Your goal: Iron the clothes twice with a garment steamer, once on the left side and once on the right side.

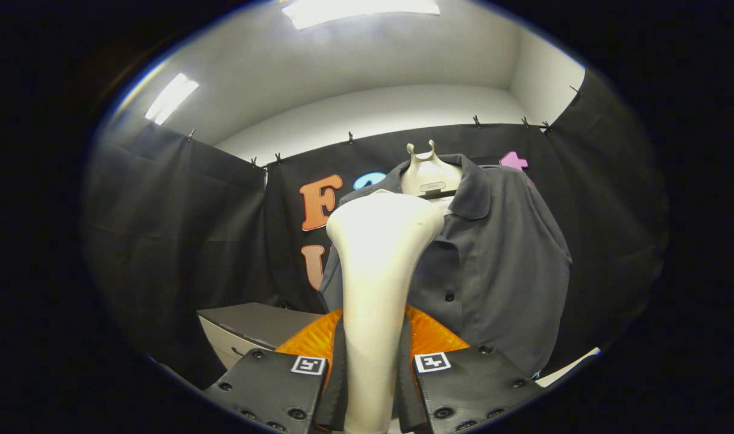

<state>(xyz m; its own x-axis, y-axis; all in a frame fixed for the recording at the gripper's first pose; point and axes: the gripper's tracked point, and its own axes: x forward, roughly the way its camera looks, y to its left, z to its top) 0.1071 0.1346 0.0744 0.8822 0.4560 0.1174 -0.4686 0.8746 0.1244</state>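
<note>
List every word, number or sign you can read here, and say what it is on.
Tongs, shut on the steamer: two square markers, black-and-white patterns, no letters.
Hanger: a small grey plate, too small to read.
Shirt and steamer: no text visible.

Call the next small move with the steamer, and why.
Probably ease the steamer forward until its head meets the shirt. The gripper is shut on the steamer's handle, both fingers pressing it, so the grip looks settled. The head stands in front of the shirt's chest, which hangs on a hanger. Whether it touches the cloth yet cannot be told.
</note>
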